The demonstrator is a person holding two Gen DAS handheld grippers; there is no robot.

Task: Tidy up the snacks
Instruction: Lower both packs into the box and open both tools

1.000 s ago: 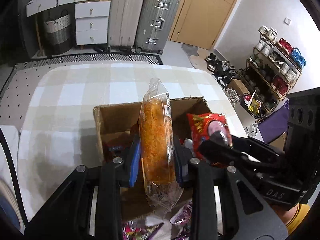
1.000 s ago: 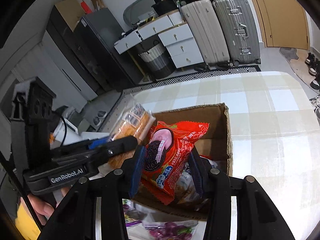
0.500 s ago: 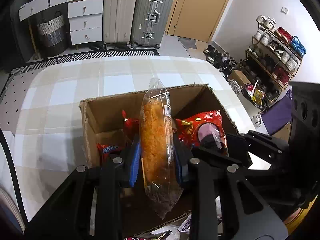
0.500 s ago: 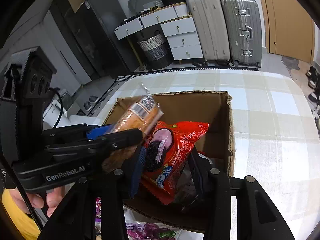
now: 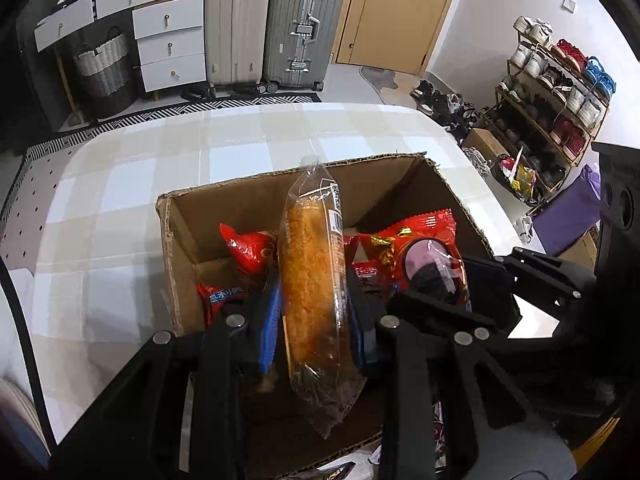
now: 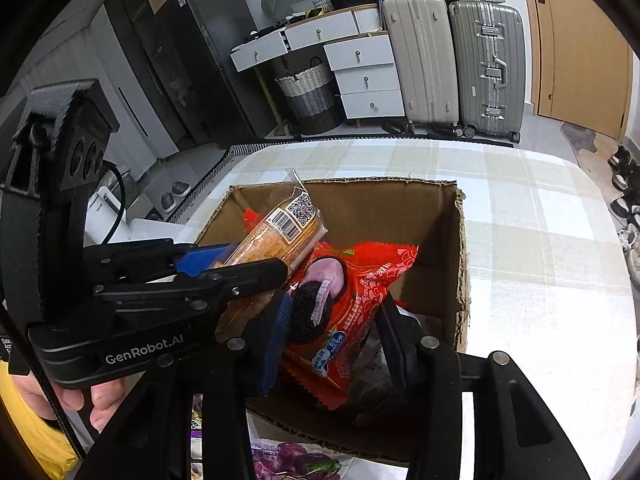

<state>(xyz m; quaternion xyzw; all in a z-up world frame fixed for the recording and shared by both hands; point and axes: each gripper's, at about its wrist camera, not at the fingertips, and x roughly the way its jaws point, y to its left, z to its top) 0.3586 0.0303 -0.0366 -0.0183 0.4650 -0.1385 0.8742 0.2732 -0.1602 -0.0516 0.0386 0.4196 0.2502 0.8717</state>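
A clear-wrapped golden bread roll (image 5: 312, 280) is clamped in the left gripper (image 5: 312, 320), a red foil biscuit packet (image 6: 340, 308) in the right gripper (image 6: 332, 328), both held over the open brown cardboard box (image 5: 176, 240). Placing is in hand; lowering and release are judged next.

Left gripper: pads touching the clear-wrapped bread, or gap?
Touching. The left wrist view shows both blue pads of the left gripper pressed against the clear-wrapped bread, holding it.
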